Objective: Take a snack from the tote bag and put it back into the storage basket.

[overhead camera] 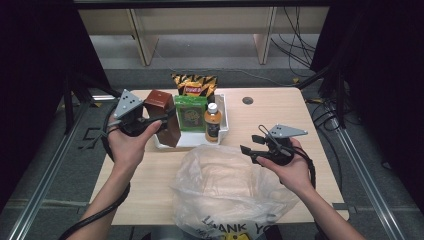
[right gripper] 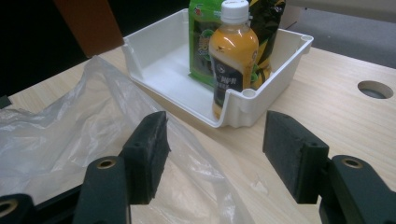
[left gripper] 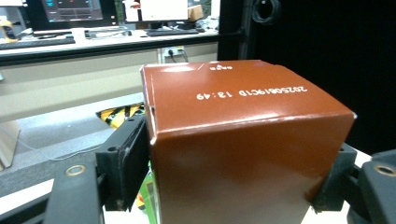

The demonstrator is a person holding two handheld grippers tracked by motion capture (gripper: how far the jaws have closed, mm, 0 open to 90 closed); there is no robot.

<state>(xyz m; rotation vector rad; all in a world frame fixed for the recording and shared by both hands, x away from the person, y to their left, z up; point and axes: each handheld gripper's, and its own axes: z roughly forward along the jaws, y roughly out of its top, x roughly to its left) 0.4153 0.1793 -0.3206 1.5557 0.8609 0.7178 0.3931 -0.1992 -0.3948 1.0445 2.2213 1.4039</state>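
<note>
Pale wood table (grey floor), left tongs pinching brown box, right tongs spread

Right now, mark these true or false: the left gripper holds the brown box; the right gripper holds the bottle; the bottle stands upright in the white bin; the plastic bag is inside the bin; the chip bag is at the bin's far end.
1. The left gripper holds the brown box. True: its pads press on the box's two sides.
2. The right gripper holds the bottle. False: its jaws are open over the table, with nothing between them.
3. The bottle stands upright in the white bin. True.
4. The plastic bag is inside the bin. False: it lies on the table in front of it.
5. The chip bag is at the bin's far end. True.
</note>
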